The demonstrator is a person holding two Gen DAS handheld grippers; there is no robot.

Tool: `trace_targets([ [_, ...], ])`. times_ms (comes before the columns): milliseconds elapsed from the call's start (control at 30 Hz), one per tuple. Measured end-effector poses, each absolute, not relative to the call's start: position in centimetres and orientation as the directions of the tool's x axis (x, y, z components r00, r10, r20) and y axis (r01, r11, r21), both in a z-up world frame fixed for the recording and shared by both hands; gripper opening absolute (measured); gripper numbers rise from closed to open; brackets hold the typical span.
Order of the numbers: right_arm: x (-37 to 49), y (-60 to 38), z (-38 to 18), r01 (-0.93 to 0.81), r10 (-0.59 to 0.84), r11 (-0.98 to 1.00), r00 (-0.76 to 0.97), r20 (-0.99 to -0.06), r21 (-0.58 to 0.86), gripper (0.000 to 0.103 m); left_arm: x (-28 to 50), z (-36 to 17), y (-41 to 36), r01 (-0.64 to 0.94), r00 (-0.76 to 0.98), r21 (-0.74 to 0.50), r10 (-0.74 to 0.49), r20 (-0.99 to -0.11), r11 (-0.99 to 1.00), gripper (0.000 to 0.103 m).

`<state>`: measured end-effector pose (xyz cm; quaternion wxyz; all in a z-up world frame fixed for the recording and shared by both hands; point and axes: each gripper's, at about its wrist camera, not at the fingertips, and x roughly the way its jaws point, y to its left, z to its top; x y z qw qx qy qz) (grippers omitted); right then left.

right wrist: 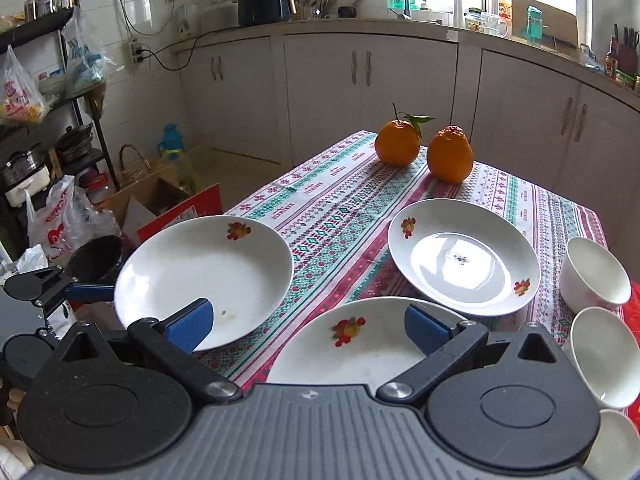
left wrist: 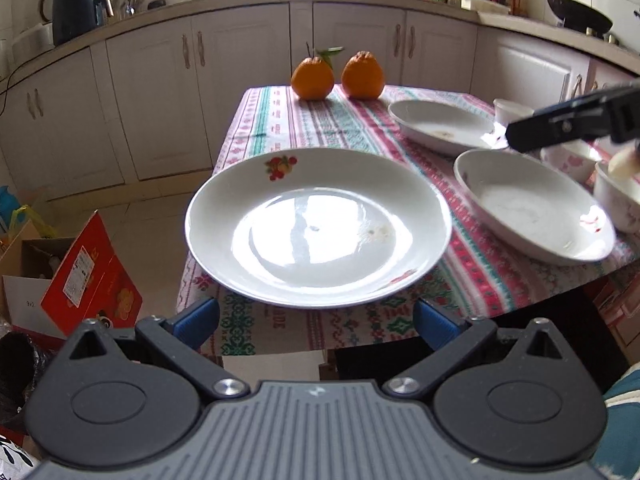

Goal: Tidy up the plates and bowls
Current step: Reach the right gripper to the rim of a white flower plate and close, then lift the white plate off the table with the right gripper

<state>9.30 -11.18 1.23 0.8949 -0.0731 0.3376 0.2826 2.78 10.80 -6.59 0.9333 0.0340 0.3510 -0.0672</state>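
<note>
Plates number three, all white with a fruit motif, on a table covered by a patterned tablecloth (right wrist: 344, 208). Left plate (left wrist: 318, 232) sits at the table's left edge, overhanging it slightly in the left wrist view; it appears as the leftmost dish in the right wrist view (right wrist: 204, 280). Near plate (right wrist: 352, 344) lies directly ahead of the right gripper (right wrist: 306, 326), whose blue-padded fingers are spread wide, one over the left plate's rim area and one over the near plate, gripping nothing. Far plate (right wrist: 464, 256) rests beyond the near plate, its lower rim just beside or overlapped by it; contact cannot be confirmed. Left gripper (left wrist: 316, 320) is likewise spread apart, its pads flanking the near edge of the left plate without visible contact. Bowls: three white ones stand in a row along the right side of the table, the farthest (right wrist: 594, 276), the middle (right wrist: 604, 356) and the nearest (right wrist: 612, 444) partly cut off by the frame. Two oranges (right wrist: 424, 148) stand side by side at the far end, well apart from the dishes.
</note>
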Motion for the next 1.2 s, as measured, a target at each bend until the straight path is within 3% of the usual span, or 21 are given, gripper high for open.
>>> trace_targets([
  [967,16.5,-5.8,2.0,-0.734,0.558,0.675,0.441,-0.703,0.075,0.103,4.5,-7.5,11.2,0.16,0.743,-0.007,-0.125,-0.657,0.987,0.102],
  [1200,19.0,-3.5,1.0,-0.816,0.576,0.568,0.303,-0.759,0.105,0.103,3.9,-7.7,11.2,0.152,0.76,-0.032,-0.138,-0.635,0.988,0.102],
])
